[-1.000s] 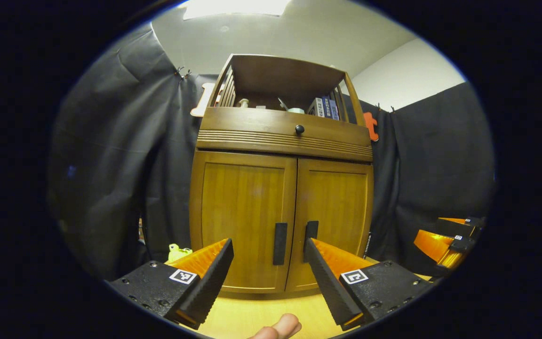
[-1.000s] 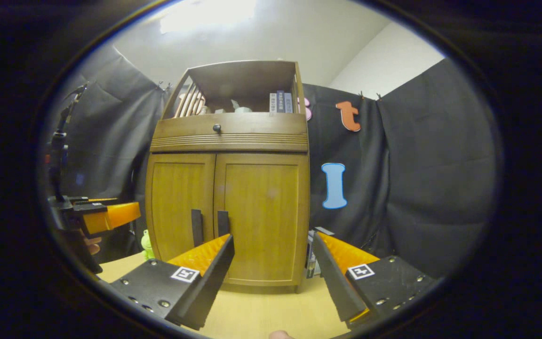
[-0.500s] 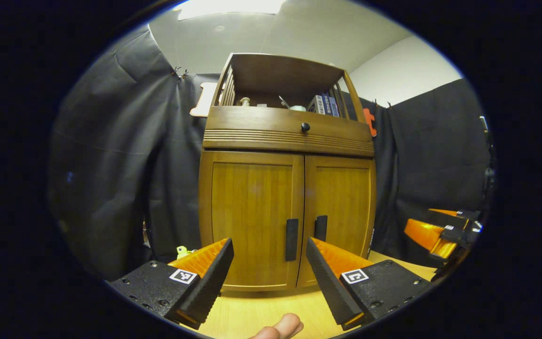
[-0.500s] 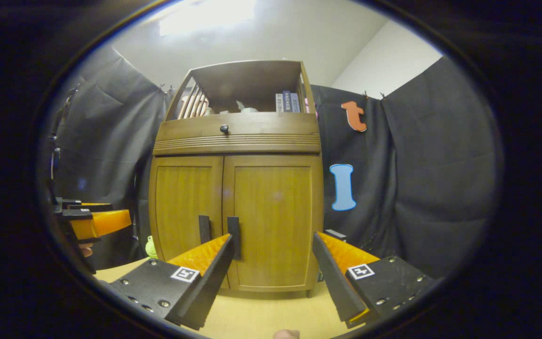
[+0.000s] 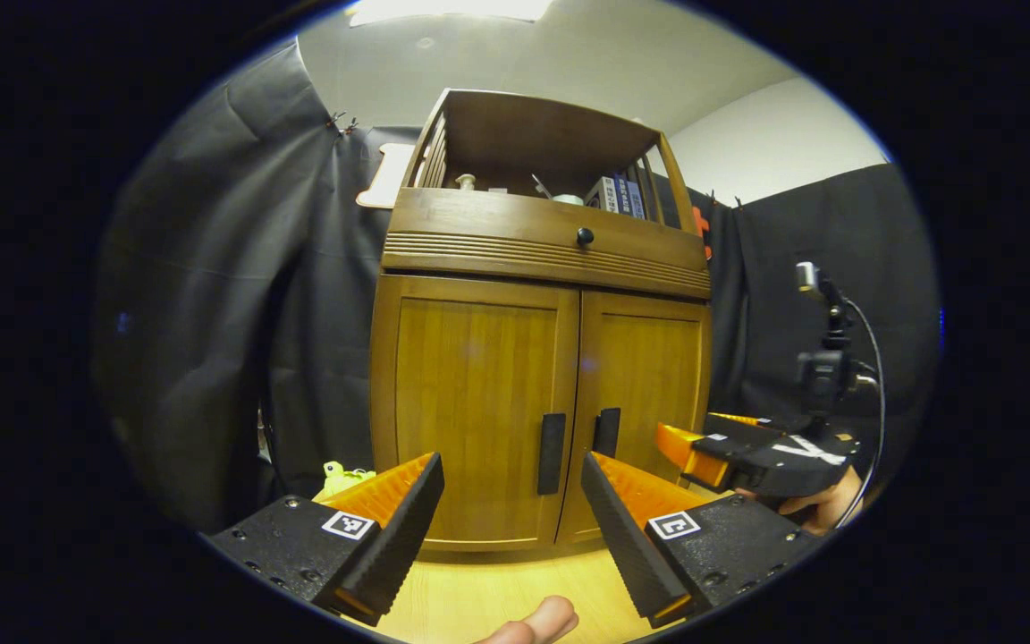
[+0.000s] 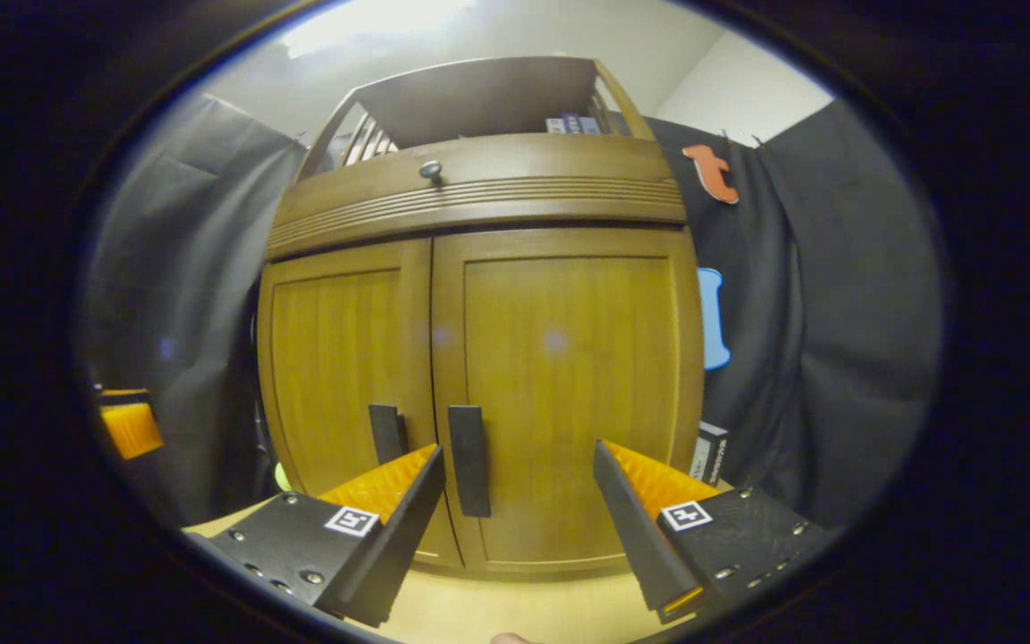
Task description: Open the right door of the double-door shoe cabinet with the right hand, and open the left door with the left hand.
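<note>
Since a second ago we're closing the right gripper (image 6: 515,523), jaws spread and empty, on the shoe cabinet (image 6: 479,268), left gripper (image 5: 510,519) likewise released farther back, both doors shut, rigid hinged wood, aiming at the right door's handle (image 6: 468,460).

Both views looked up from low over the wooden tabletop (image 5: 479,595) at the shoe cabinet (image 5: 542,358). The left gripper view sat farther back, left of centre; the right gripper view was closer, facing the right door (image 6: 569,394).
</note>
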Demonstrator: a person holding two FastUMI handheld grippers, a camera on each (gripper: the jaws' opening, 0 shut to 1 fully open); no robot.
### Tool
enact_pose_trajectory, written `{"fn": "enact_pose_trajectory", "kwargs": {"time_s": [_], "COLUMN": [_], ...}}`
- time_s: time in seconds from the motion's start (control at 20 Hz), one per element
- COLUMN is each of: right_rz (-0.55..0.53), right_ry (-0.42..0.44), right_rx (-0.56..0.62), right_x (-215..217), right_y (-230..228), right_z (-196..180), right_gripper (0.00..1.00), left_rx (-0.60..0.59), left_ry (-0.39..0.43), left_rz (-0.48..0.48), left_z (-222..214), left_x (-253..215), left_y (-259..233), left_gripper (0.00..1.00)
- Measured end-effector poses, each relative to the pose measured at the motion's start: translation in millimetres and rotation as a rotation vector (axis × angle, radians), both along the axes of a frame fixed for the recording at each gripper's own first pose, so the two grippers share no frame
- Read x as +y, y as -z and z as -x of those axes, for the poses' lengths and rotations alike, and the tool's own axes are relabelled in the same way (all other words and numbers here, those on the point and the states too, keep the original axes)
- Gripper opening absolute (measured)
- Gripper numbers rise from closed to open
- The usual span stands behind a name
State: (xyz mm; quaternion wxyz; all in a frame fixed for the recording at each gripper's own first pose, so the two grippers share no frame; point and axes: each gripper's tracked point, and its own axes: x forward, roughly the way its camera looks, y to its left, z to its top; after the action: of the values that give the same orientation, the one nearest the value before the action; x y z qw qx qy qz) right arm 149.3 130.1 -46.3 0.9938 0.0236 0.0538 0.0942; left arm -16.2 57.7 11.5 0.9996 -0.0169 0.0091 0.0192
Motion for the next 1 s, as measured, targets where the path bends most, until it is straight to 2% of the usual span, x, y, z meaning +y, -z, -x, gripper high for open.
{"fn": "enact_pose_trajectory", "kwargs": {"time_s": [0.05, 0.15, 0.2, 0.25, 0.3, 0.35, 0.4, 0.55, 0.6, 0.65, 0.7, 0.8, 0.85, 0.9, 1.0], "right_rz": [0.015, 0.016, 0.022, 0.035, 0.045, 0.047, 0.038, 0.006, 0.016, 0.023, 0.008, -0.035, -0.052, -0.059, -0.047], "right_ry": [-0.005, 0.003, 0.006, 0.003, 0.003, 0.004, 0.015, 0.029, 0.015, 0.015, 0.026, 0.007, -0.007, -0.020, -0.039], "right_rx": [0.003, -0.010, -0.018, -0.022, -0.027, -0.026, -0.018, 0.020, 0.035, 0.055, 0.060, 0.076, 0.078, 0.079, 0.078], "right_x": [7, 20, 26, 31, 36, 41, 44, 52, 56, 58, 55, 54, 57, 57, 54], "right_y": [3, 5, 4, 5, 6, 10, 14, 31, 36, 44, 42, 46, 46, 45, 43], "right_z": [-7, -21, -28, -34, -38, -43, -47, -61, -65, -68, -69, -67, -67, -66, -62], "right_gripper": [0.96, 0.96, 0.99, 0.96, 0.96, 0.99, 0.99, 0.99, 0.85, 0.71, 0.57, 0.29, 0.26, 0.29, 0.25], "left_rx": [0.000, 0.002, 0.005, 0.009, 0.014, 0.020, 0.026, 0.035, 0.043, 0.046, 0.049, 0.050, 0.052, 0.053, 0.053], "left_ry": [0.005, 0.013, 0.022, 0.034, 0.043, 0.047, 0.051, 0.046, 0.047, 0.052, 0.054, 0.056, 0.055, 0.051, 0.044], "left_rz": [0.005, 0.001, -0.002, -0.004, -0.004, -0.002, -0.001, 0.003, 0.004, 0.007, 0.008, 0.004, 0.003, -0.002, -0.008], "left_z": [0, -1, -1, -1, -2, -2, -3, -6, -8, -8, -9, -12, -13, -14, -15], "left_x": [-1, -4, -6, -10, -13, -13, -13, -13, -13, -15, -16, -17, -16, -16, -16], "left_y": [1, 1, 1, 3, 4, 7, 8, 10, 12, 13, 13, 13, 15, 15, 16], "left_gripper": [0.92, 0.92, 0.96, 0.92, 0.96, 0.92, 0.96, 0.96, 0.92, 0.96, 0.92, 0.92, 0.92, 0.96, 0.96]}}
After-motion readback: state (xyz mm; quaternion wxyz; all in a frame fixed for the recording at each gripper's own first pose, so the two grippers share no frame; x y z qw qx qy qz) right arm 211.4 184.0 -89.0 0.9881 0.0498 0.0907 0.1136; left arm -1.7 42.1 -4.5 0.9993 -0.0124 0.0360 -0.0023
